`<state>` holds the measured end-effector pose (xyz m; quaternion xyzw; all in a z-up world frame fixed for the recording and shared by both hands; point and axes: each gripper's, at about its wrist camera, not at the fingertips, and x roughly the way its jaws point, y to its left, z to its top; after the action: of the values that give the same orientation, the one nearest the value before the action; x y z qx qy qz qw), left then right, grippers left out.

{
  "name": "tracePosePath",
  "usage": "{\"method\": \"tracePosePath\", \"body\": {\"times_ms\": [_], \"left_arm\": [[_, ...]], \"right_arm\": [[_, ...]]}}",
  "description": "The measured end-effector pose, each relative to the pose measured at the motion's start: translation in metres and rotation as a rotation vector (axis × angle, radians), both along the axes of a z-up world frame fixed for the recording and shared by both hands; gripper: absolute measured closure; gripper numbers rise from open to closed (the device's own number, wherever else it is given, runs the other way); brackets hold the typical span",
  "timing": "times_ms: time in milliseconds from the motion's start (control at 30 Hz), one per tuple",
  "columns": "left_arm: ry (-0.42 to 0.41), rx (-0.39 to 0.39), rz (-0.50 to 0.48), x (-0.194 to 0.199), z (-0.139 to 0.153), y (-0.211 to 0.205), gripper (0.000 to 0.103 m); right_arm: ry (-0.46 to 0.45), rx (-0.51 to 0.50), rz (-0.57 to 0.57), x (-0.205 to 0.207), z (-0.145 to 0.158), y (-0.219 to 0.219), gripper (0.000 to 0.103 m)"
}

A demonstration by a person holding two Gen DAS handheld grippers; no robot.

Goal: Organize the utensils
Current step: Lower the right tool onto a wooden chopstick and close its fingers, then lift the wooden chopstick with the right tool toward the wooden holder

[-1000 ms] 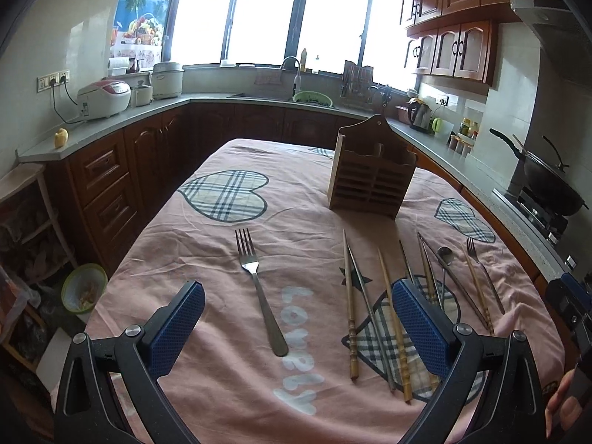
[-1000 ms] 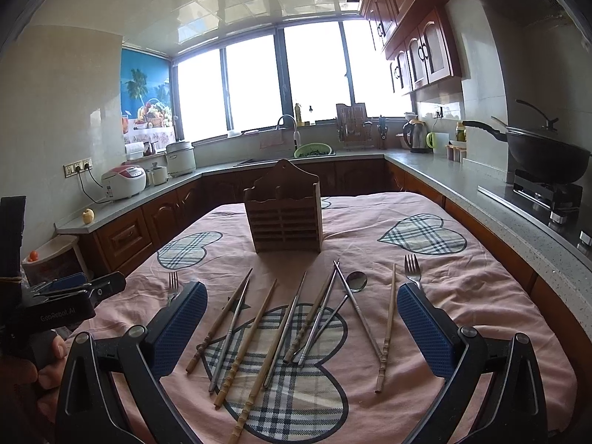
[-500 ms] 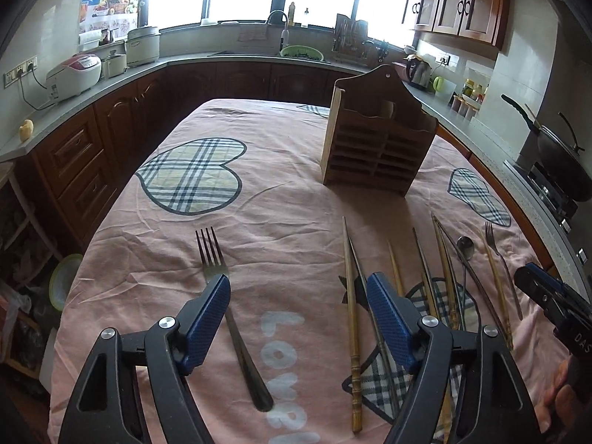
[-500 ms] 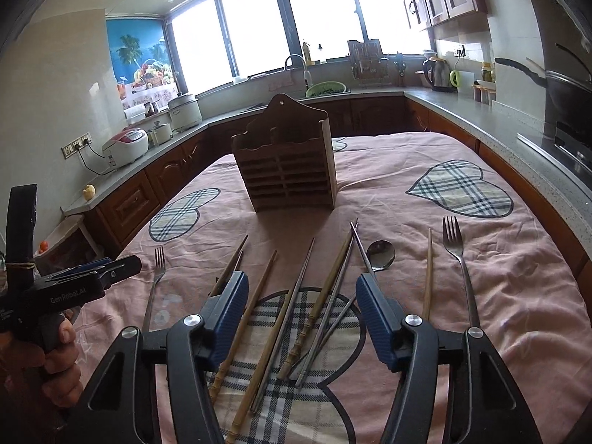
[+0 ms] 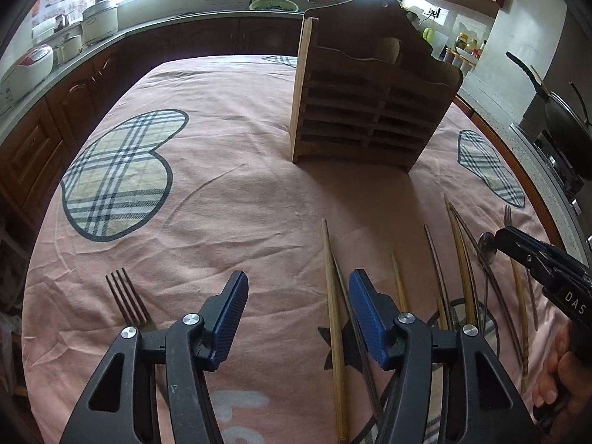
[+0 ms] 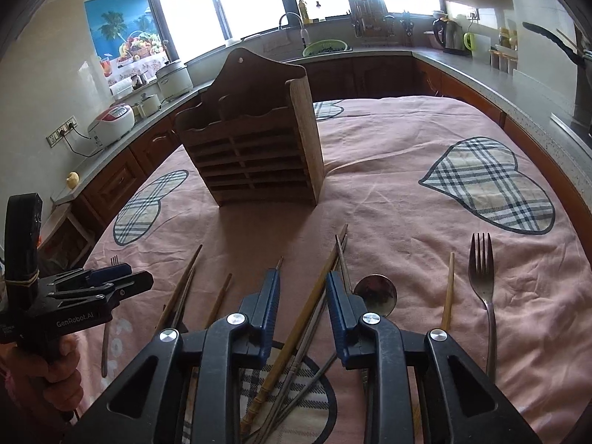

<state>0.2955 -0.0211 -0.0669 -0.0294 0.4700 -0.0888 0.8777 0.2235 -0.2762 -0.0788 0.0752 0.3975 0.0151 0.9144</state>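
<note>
A wooden slatted utensil holder (image 5: 370,103) stands upright on the pink tablecloth; it also shows in the right wrist view (image 6: 255,148). Several wooden and metal chopsticks (image 5: 335,314) lie in front of it, with a spoon (image 6: 375,294) and a fork (image 6: 481,270) at the right. Another fork (image 5: 127,301) lies at the left. My left gripper (image 5: 298,312) is open and low over bare cloth, between the left fork and the leftmost chopstick. My right gripper (image 6: 301,305) is partly open, its jaws on either side of a wooden chopstick (image 6: 314,292) and thin metal ones, not gripping.
The table (image 5: 222,192) is covered in pink cloth with plaid hearts. Kitchen counters surround it, with rice cookers (image 6: 111,122) on the left, a sink (image 6: 325,46) at the back and a wok (image 5: 566,118) on the stove at the right.
Both grippers have moved forward and down toward the table. Both jaw pairs have narrowed, the right one closing in around the chopsticks.
</note>
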Motion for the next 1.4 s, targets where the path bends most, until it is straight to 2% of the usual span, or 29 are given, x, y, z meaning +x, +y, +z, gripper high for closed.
{"method": "tracePosePath", "body": {"times_ms": [267, 333, 467, 500, 567, 600, 633, 867, 1167, 1400], "left_arm": [[0.04, 0.02, -0.014, 0.047, -0.024, -0.012, 0.055], [0.056, 0.018, -0.018, 0.055, -0.03, -0.014, 0.062], [0.051, 0.048, -0.031, 0.065, -0.036, -0.021, 0.066], [0.048, 0.055, -0.036, 0.067, -0.037, -0.023, 0.069], [0.045, 0.062, -0.051, 0.069, -0.039, -0.027, 0.083], [0.05, 0.056, -0.058, 0.069, -0.04, -0.028, 0.092], [0.053, 0.045, -0.063, 0.07, -0.041, -0.027, 0.097], [0.03, -0.015, -0.049, 0.056, -0.025, -0.011, 0.098], [-0.071, -0.1, -0.009, 0.01, 0.028, 0.018, 0.099], [-0.135, -0.134, -0.007, -0.027, 0.055, 0.032, 0.099]], "right_arm": [[0.076, -0.022, 0.0, 0.036, -0.022, -0.014, 0.077], [0.099, -0.028, 0.008, 0.043, -0.029, -0.015, 0.078], [0.136, -0.029, 0.016, 0.052, -0.04, -0.018, 0.087], [0.134, -0.025, 0.016, 0.052, -0.04, -0.019, 0.088], [0.129, -0.022, 0.012, 0.051, -0.038, -0.02, 0.091], [0.122, -0.015, 0.01, 0.05, -0.036, -0.021, 0.098], [0.119, -0.006, 0.008, 0.049, -0.033, -0.022, 0.097], [0.069, 0.018, 0.003, 0.037, -0.013, -0.021, 0.099], [-0.046, 0.028, 0.0, 0.015, 0.033, -0.009, 0.099], [-0.086, 0.022, -0.013, -0.002, 0.049, -0.005, 0.099]]}}
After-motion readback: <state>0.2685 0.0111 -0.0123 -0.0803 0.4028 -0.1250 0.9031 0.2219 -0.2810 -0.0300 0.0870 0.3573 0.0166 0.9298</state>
